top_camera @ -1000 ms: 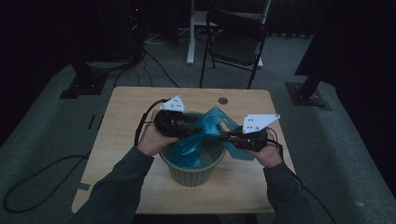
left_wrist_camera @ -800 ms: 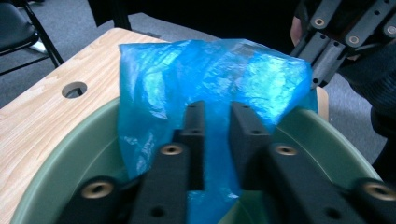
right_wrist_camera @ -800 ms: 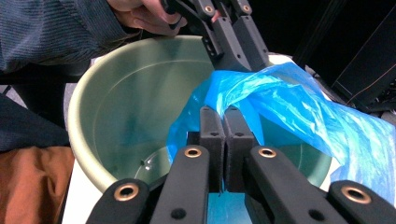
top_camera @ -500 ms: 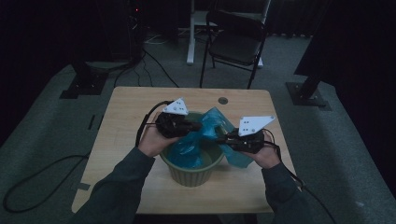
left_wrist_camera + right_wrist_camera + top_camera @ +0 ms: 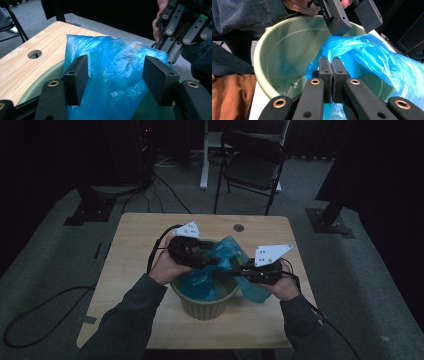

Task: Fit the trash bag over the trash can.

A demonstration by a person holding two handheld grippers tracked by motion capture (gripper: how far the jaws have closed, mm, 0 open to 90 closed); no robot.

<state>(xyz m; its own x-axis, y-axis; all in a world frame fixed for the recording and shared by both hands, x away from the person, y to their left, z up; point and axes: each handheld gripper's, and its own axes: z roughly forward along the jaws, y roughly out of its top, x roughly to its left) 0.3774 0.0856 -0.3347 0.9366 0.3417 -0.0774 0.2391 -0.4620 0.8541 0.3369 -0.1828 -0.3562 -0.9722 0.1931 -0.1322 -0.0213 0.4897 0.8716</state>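
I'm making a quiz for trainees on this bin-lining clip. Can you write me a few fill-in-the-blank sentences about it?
1. The plastic bag is coloured ____.
2. The green bin stands on a ____ table.
3. The right gripper has its jaws ____ on the bag.
4. The left gripper has its jaws ____.

Missing words: blue; wooden; shut; open

Surroundings of the work area

The wooden surface (image 5: pixel 135 270) has a round cable hole (image 5: pixel 238 227) near its far edge. Beyond it stands a dark folding chair (image 5: pixel 252 167) beside a white post (image 5: pixel 205 155). Black cables (image 5: pixel 45 305) trail across the grey carpeted floor (image 5: pixel 360 285). Dark stand bases (image 5: pixel 90 210) sit on either side.
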